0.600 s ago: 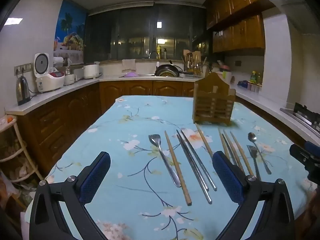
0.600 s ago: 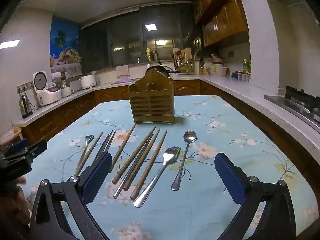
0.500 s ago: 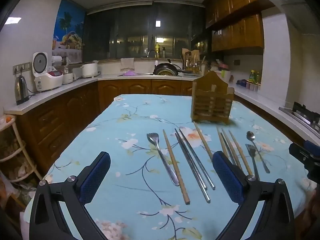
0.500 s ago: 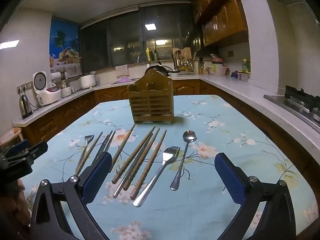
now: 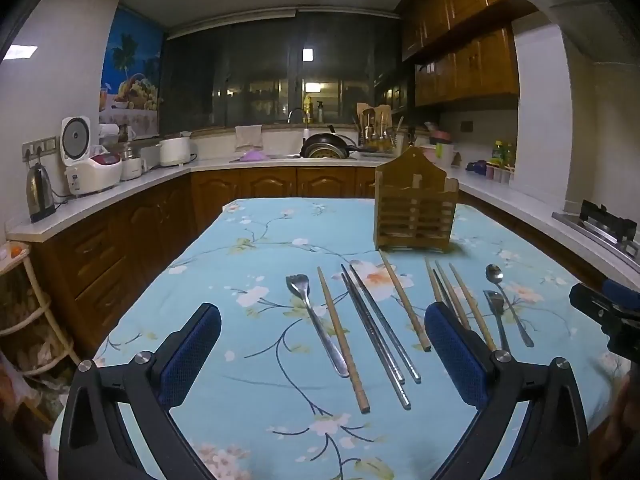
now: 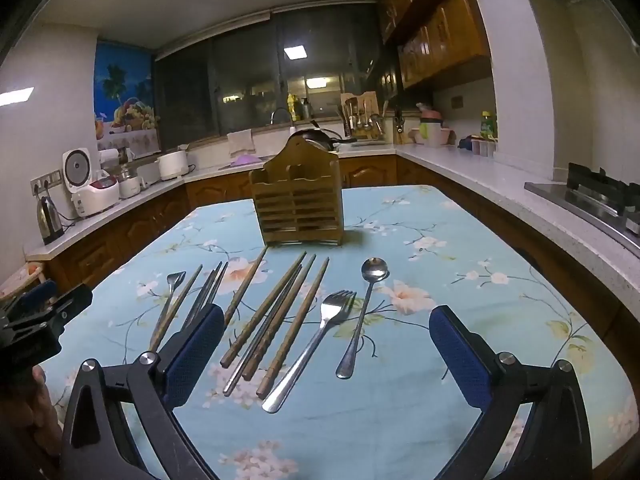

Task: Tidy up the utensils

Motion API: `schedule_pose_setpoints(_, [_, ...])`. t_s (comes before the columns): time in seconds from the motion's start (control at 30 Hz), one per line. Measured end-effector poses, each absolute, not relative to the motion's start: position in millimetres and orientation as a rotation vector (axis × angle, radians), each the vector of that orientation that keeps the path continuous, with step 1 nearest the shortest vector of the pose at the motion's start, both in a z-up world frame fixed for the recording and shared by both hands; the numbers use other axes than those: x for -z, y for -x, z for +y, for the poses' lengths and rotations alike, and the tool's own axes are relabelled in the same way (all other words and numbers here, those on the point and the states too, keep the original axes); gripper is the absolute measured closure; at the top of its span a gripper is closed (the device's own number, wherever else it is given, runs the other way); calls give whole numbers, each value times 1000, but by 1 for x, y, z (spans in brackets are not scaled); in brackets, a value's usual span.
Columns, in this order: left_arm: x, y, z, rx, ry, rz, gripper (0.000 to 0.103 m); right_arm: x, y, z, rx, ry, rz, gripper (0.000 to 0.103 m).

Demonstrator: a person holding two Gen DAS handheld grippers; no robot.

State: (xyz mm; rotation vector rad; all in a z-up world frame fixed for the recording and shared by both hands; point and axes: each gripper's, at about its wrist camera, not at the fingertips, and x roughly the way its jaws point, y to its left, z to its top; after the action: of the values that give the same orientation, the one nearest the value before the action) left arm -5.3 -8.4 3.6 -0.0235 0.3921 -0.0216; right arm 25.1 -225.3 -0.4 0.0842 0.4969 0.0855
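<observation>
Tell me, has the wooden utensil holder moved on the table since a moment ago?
No. The wooden utensil holder stands on the same spot of the tablecloth, just behind the chopsticks' tips.

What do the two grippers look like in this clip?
Both match. The left gripper and right gripper each have two black plastic arms with triangular cutouts, silver screw heads at the joints, and blue textured pads on the inner faces. No cables, markings or sleeves show.

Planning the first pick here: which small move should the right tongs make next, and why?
Probably lower the right tongs onto the fork. They stand open and empty above the table, the fork's handle lies between the pads nearest them, and the wooden holder behind the row looks empty.
</observation>
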Motion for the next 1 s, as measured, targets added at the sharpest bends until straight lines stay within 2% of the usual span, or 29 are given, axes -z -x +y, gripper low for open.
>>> schedule_pose_setpoints(1.0, [-4, 3, -7, 19, 23, 396, 1, -3, -26, -222, -106, -91, 501, 0])
